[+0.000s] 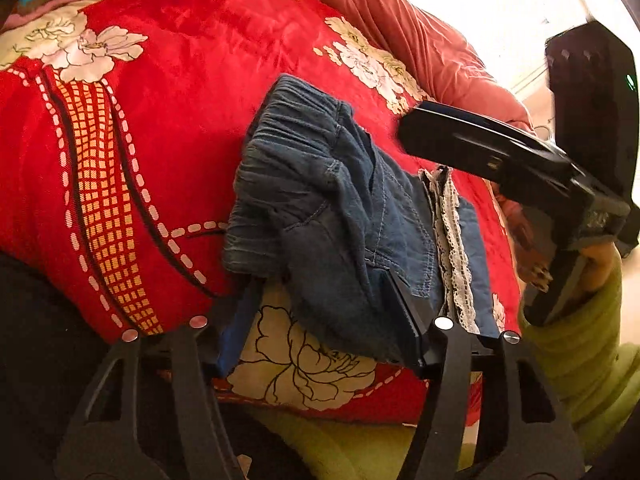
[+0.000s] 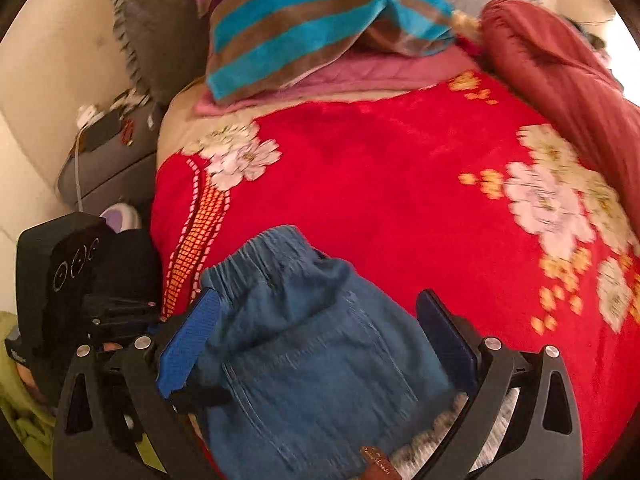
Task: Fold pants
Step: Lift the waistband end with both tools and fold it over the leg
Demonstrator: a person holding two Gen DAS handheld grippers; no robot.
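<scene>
**Denim pants bunched on red floral blanket, both grippers at the fabric**

Red floral blanket (image 1: 192, 120) across the bed, fills most of both views. Rust quilted comforter (image 1: 420, 28) bunched along the blanket's far right edge. Striped turquoise-brown towel (image 2: 320, 24) at the blanket's far end, on top of a pink quilted layer (image 2: 360, 76). Grey nightstand (image 2: 108, 168) off the blanket's left side, small items on it too blurred to name.

Blue denim pants (image 1: 328, 216) lying crumpled near the blanket's near edge, elastic waistband toward the far side, lace-trimmed hem (image 1: 450, 248) on the right. Folded over once, not flat.

Left gripper (image 1: 324, 320) down at the near edge of the pants, jaws about half apart, denim lying between them; whether pads press on the cloth cannot be told. Right gripper (image 2: 320, 344) wide apart, straddling the pants, blue pads (image 2: 188, 344) clear of the fabric on both sides, nothing gripped. Green sleeve (image 1: 580, 340) behind the right gripper.
</scene>
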